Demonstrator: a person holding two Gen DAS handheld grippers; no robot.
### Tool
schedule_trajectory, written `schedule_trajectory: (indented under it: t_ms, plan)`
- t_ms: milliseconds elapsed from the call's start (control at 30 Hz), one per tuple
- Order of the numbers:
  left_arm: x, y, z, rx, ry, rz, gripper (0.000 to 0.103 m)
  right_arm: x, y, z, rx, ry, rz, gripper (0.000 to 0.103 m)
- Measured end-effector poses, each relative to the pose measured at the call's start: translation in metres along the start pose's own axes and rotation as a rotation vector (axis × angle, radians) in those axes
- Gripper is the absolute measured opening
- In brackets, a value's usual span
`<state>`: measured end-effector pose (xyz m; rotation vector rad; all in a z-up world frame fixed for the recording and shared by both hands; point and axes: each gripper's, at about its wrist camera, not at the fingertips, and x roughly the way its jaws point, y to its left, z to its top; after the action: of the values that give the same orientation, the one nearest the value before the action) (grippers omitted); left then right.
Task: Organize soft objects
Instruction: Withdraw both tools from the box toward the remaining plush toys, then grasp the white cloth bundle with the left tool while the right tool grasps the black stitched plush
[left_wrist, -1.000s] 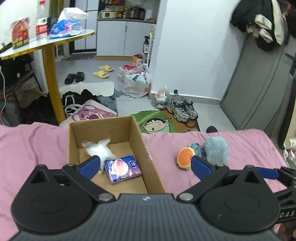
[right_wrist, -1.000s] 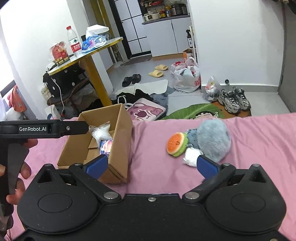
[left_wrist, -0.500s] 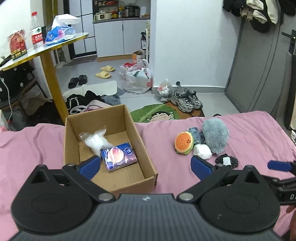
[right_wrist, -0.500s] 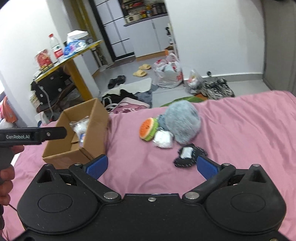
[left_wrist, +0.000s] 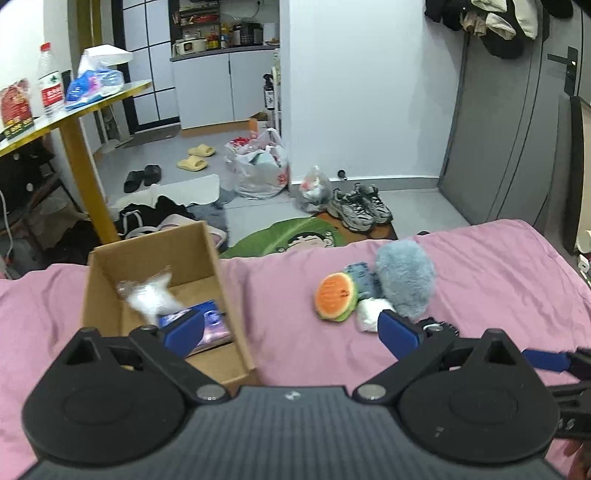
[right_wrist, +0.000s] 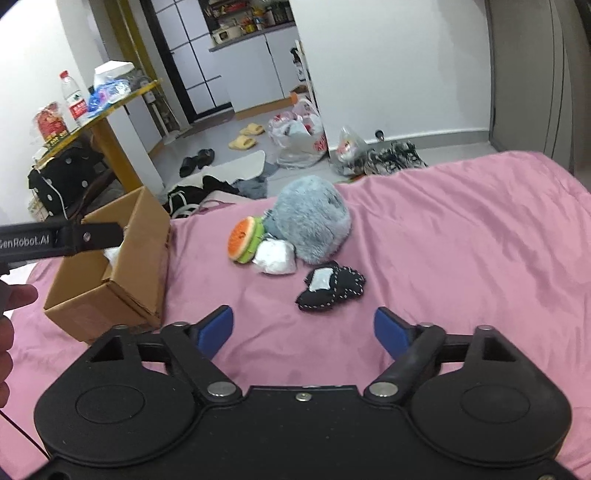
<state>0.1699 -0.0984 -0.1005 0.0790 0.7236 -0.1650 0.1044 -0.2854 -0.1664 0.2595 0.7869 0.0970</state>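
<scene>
- The right gripper (right_wrist: 303, 330) was spread wide and empty, its blue pads (right_wrist: 216, 328) hovering over bare pink sheet (right_wrist: 461, 236).
- Just ahead of its fingers, nearer the right one, lay a black pouch (right_wrist: 330, 284) with white stitching, flat on the sheet.
- Beyond the pouch sat a white wad (right_wrist: 275, 256), touching a burger toy (right_wrist: 245, 239) on its left and a grey furry plush (right_wrist: 312, 218) behind it.
- A small blue fabric piece (left_wrist: 360, 275) was wedged between the burger and the plush.
- Left of the right gripper's left finger stood a cardboard box (right_wrist: 146, 236), open at the top.
- The left gripper (left_wrist: 290, 330) was also released and held nothing; its left pad (left_wrist: 184, 330) hung over the box, its right pad (left_wrist: 399, 332) over the sheet beside the wad.
- Under the left pad, inside the box, lay a blue packet (left_wrist: 212, 323); ahead of it sat a clear crinkled bag (left_wrist: 149, 295), blurred.
- In the right wrist view the left gripper's black body (right_wrist: 55, 238) reached across the box's far left side.
- Past the bed edge lay a green cartoon mat (left_wrist: 291, 238) and grey sneakers (left_wrist: 360, 208) on the floor.
- Farther left stood a yellow table (left_wrist: 85, 173) with a water bottle (left_wrist: 50, 90) on it.
- Farthest were yellow slippers (left_wrist: 195, 157) and white cabinets (left_wrist: 225, 86).
</scene>
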Motion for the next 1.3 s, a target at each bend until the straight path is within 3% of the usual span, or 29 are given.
schedule_trajectory:
  t_ms: [233,500,1000,1200,1300]
  plan:
    - [0.022,-0.015,0.005,0.004,0.017,-0.056,0.092,0.011,-0.011,0.001,0.034,0.033,0.001,0.064]
    - [0.051,-0.03,0.004,-0.003,0.06,-0.103,0.075,0.029,-0.027,0.003,0.131,0.071,0.003,0.051]
    - [0.094,-0.043,0.001,-0.039,0.124,-0.134,0.054,0.082,-0.042,0.002,0.245,0.189,0.105,0.05]
    - [0.113,-0.045,-0.001,-0.06,0.167,-0.141,0.052,0.093,-0.049,0.006,0.295,0.18,0.138,0.049]
    - [0.12,-0.049,-0.002,-0.052,0.178,-0.146,0.052,0.1,-0.055,0.01,0.318,0.177,0.136,0.043]
